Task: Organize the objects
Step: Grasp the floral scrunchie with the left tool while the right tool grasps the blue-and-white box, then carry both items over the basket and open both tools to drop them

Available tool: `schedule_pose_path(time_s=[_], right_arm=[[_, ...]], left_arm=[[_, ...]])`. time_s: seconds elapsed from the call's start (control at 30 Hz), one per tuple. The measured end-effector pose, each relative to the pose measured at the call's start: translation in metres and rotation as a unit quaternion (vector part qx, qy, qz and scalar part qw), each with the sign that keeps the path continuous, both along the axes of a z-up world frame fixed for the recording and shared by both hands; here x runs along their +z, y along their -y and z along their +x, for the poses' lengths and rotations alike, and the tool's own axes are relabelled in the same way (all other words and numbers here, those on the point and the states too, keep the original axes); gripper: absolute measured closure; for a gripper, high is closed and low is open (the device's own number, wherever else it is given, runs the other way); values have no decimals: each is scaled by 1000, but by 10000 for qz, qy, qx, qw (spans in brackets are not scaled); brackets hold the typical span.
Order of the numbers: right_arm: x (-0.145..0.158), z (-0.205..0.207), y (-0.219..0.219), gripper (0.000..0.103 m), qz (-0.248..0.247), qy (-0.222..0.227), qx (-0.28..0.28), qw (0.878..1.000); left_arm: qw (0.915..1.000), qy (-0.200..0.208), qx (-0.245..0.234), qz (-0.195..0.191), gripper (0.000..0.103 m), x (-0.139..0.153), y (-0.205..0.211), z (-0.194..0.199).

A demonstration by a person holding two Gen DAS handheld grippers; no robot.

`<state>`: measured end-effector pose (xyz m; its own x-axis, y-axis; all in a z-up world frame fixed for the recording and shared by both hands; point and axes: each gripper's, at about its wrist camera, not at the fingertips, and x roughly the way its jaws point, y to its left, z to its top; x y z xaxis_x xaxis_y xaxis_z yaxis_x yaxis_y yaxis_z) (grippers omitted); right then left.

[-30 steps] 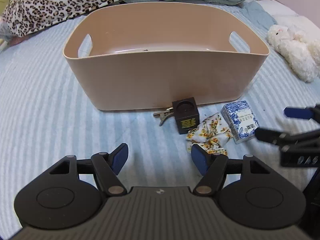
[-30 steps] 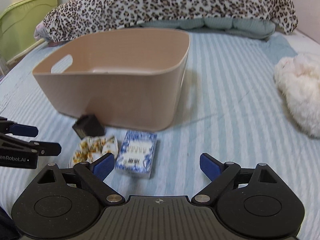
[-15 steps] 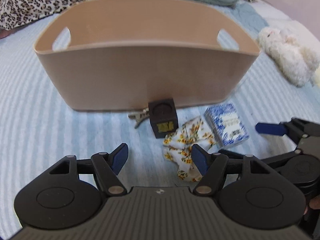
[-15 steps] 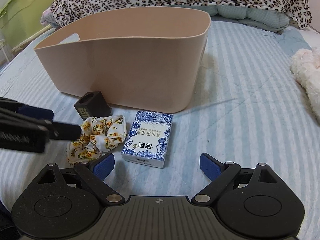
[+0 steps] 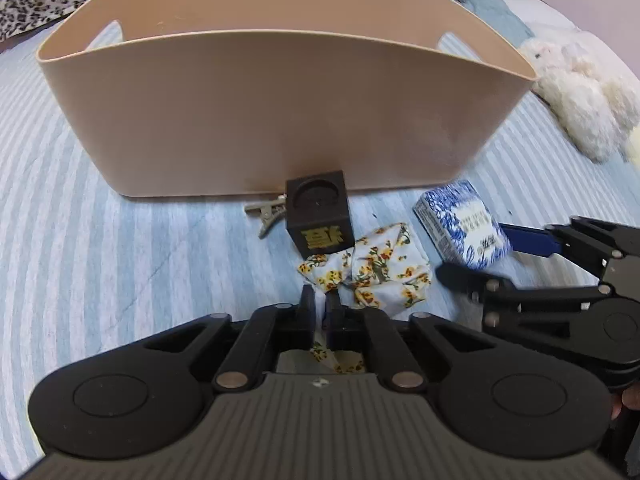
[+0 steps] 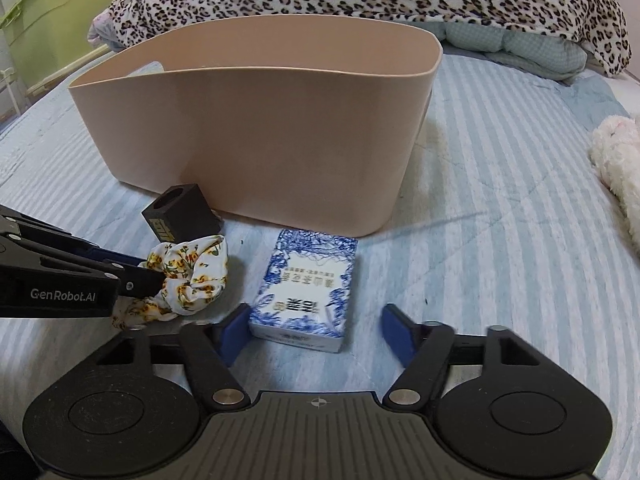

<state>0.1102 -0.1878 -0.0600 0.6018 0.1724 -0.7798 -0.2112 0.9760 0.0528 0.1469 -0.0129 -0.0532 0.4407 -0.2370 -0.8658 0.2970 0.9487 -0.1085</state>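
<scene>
The left gripper [image 5: 320, 308] is clenched on the near edge of the floral scrunchie [image 5: 372, 268], its fingers pressed almost together with a strip of the cloth pinched between them. The right gripper [image 6: 316, 332] is spread wide and holds nothing, its left pad just beside the near corner of the blue-and-white box [image 6: 308, 284], which lies flat to the right of the scrunchie. Beyond the scrunchie a dark cube [image 5: 318, 218] and a metal clip [image 5: 266, 212] sit against the front wall of the beige bin [image 5: 260, 112].
</scene>
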Motion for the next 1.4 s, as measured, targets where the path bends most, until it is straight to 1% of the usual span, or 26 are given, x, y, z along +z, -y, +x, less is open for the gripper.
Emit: schedule_pose_path(time_s=[0.03, 0.07, 0.23, 0.4, 0.6, 0.77, 0.93, 1.07, 1.13, 1.2, 1.3, 1.4], right_arm=[[0, -1, -1, 57, -24, 23, 21, 10000], [1, -3, -2, 60, -31, 45, 36, 10000], [3, -6, -1, 60, -3, 45, 45, 10000], [9, -12, 5, 60, 96, 39, -42, 9999], [23, -20, 10, 60, 203, 193, -96, 9996], [41, -26, 15, 60, 301, 392, -154, 9987], [64, -33, 20, 60, 434, 683, -225, 9965], [84, -36, 19, 60, 412, 968, -187, 9943], [94, -35, 18, 60, 427, 1118, -180, 9926], [104, -32, 17, 60, 475, 1225, -189, 9912], [118, -25, 17, 60, 501, 1391, -192, 9888], [128, -14, 18, 60, 521, 1525, -216, 9867]], left_arm=[[10000, 3, -13, 24, 98, 1, 0, -1], [10000, 6, -28, 38, 99, 2, 0, -1], [10000, -34, -88, 18, 100, 7, -4, -6], [9998, 81, -165, -16, 100, 19, -8, -13], [9989, 435, -153, -33, 100, 42, -13, -24], [9968, 780, -137, -123, 100, 66, -18, -31], [9944, 1035, -21, -220, 100, 87, -22, -35], [9914, 1285, 71, -222, 100, 103, -26, -36], [9902, 1347, 164, -326, 100, 110, -30, -35], [9879, 1493, 259, -337, 100, 118, -33, -33], [9820, 1833, 417, -204, 100, 132, -34, -27], [9767, 2048, 578, -263, 100, 142, -37, -18]])
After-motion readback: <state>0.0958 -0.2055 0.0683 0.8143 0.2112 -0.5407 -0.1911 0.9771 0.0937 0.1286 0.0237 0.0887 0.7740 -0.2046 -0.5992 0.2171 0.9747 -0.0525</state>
